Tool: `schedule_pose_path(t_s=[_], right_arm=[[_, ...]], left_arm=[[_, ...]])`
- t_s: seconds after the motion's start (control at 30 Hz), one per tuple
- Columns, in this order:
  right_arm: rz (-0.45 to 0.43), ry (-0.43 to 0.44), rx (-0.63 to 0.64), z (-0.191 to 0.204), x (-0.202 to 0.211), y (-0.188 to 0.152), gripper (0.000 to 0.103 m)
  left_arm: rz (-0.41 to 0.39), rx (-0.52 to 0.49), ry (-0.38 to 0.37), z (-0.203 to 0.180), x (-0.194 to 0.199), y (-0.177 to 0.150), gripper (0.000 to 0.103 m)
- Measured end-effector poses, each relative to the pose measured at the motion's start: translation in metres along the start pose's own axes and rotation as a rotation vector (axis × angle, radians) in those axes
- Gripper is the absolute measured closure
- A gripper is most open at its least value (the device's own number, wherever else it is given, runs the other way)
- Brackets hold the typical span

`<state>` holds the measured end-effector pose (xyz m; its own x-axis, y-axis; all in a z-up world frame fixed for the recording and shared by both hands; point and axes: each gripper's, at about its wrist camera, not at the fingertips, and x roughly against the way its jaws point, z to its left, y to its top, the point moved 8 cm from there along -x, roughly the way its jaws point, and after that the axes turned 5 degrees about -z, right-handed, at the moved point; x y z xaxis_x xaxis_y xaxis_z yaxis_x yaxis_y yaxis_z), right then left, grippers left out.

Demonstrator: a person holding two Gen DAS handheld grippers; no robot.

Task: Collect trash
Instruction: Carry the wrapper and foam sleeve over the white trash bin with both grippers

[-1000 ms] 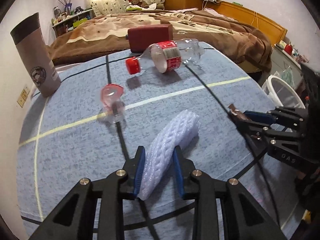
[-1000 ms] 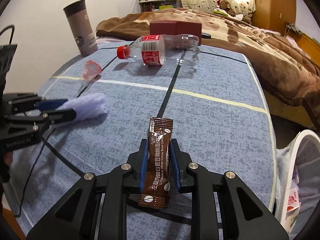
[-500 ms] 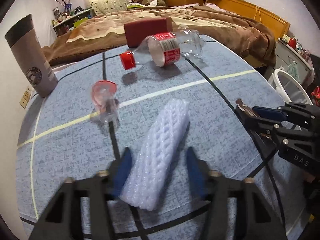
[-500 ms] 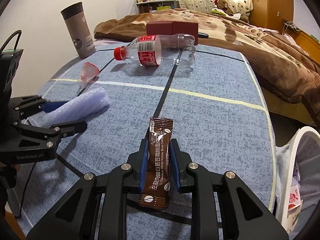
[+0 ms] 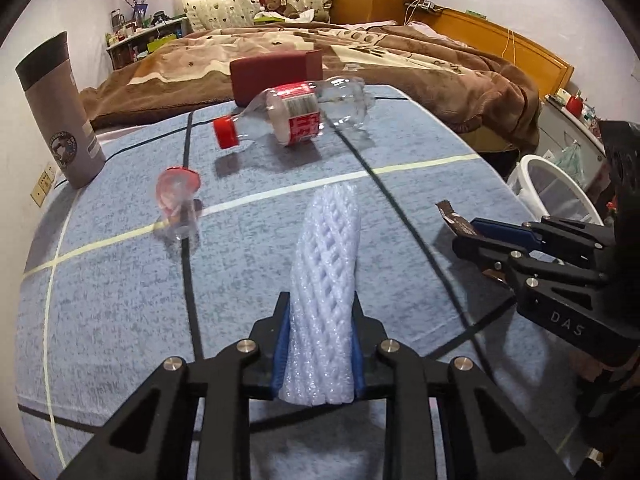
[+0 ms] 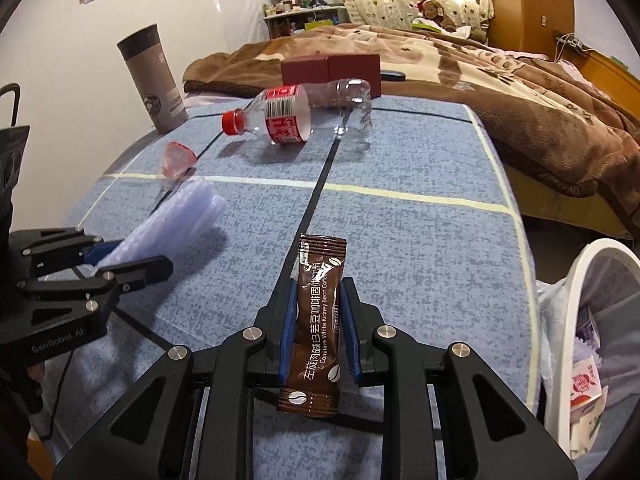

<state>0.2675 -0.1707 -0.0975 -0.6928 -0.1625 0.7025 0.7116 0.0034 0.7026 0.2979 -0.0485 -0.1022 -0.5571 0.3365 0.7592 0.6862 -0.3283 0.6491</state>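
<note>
My left gripper [image 5: 318, 312] is shut on a white foam net sleeve [image 5: 326, 272] and holds it above the blue table [image 5: 120, 300]; the sleeve also shows in the right wrist view [image 6: 172, 228]. My right gripper [image 6: 318, 296] is shut on a brown coffee sachet [image 6: 318, 320], which also shows in the left wrist view [image 5: 454, 220]. An empty plastic bottle with a red cap [image 5: 296, 118] lies on its side at the far end. A small clear cup with a red lid [image 5: 178, 200] lies on the left.
A white trash bin with a liner [image 6: 592, 320] stands off the table's right edge, with wrappers in it. A grey tumbler [image 5: 60, 108] stands at the far left. A dark red box [image 5: 276, 74] sits behind the bottle. A bed lies beyond.
My left gripper opened around the foam sleeve half a second ago and has closed on it again, now pointing straighter ahead. The right gripper keeps its grip on the sachet, barely moved.
</note>
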Motion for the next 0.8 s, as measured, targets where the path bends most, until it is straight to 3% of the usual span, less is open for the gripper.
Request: schedule_pose_path(t_s=[0.33,0.8], right_arm=[[-0.053,-0.017,-0.037,-0.018,0.028,0.002,0.081],[-0.133,-0.080,-0.117,-0.075,0.076,-0.003,0.081]], left_arm=[[-0.044,-0.008,-0.012,-0.035,0.020,0.009,0.077],[-0.129,-0.066,-0.073,-0.111,0.040,0.037,0.077]])
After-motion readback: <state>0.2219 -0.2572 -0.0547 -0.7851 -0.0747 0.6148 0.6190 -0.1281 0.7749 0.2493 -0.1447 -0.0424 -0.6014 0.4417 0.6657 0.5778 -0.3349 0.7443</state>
